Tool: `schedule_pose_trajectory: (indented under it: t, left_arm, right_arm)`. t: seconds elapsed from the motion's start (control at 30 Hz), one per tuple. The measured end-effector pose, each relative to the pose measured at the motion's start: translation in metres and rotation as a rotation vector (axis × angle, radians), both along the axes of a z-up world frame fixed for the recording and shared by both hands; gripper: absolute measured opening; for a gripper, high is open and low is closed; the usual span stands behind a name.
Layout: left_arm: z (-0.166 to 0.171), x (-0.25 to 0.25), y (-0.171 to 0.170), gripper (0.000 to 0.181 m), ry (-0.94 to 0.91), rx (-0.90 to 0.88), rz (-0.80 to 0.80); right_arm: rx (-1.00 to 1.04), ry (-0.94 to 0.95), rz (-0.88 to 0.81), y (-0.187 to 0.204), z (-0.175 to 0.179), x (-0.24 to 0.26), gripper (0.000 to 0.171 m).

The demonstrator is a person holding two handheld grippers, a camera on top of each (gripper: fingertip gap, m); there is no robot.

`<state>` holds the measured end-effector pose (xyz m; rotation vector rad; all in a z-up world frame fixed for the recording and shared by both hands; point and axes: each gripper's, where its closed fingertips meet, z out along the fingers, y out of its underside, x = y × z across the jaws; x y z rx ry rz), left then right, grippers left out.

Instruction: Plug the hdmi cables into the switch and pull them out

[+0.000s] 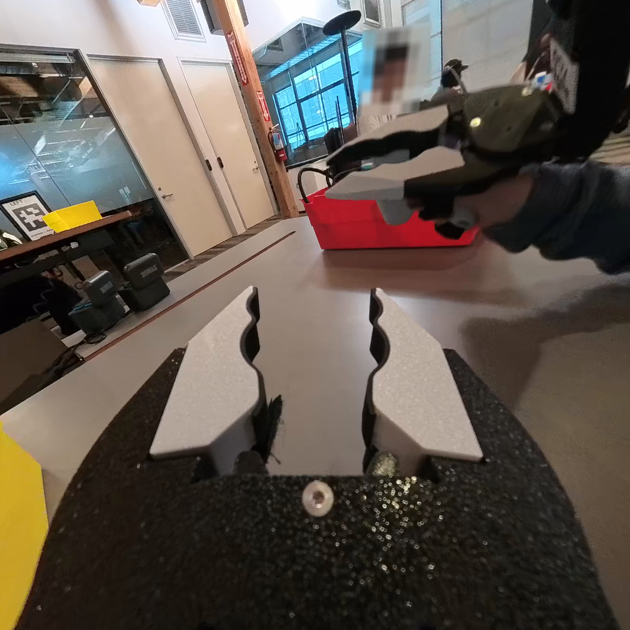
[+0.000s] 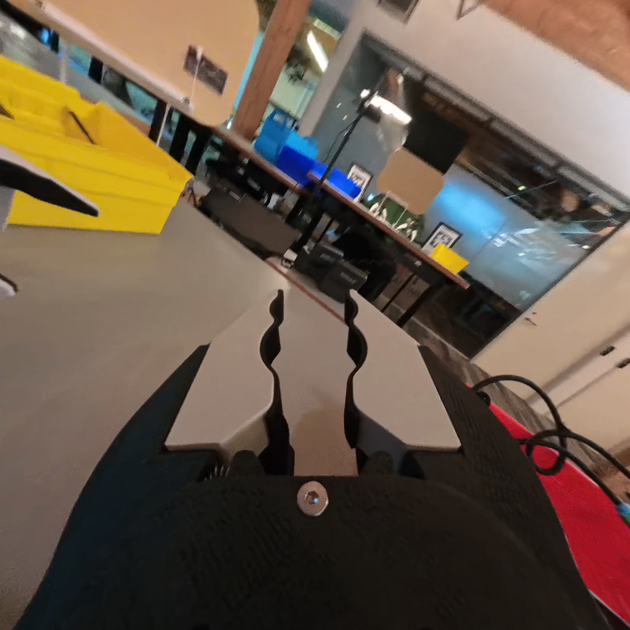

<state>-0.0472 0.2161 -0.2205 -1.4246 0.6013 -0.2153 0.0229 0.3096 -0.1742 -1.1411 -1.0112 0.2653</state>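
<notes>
My left gripper is open and empty, low over the grey table. My right gripper is open and empty, with a narrower gap. In the left wrist view it hovers, blurred, above the near rim of a red bin. Black cables loop out of that bin; they also show in the right wrist view over the red bin. No switch is in view. A finger of the left gripper shows at the left edge of the right wrist view.
A yellow bin stands on the table to the left, and its corner shows in the left wrist view. A person's sleeve holds the right gripper. The table edge runs along the left, with other tables and black cases beyond. My hands' fingertips stand some 12 cm from each other.
</notes>
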Motion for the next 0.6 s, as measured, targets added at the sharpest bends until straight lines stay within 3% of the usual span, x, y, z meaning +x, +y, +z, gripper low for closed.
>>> schedule_pose_trajectory:
  t: [0.23,0.6]
  left_arm:
    - [-0.001,0.003,-0.001,0.063,0.052,0.025,0.014]
    - [-0.005,0.007,0.001,0.062,0.096,0.034,0.016]
  right_arm:
    - [0.095,0.078,-0.060,0.009,-0.028,0.005,0.029]
    - [0.016,0.095,-0.003,0.011,-0.037,0.004,0.021]
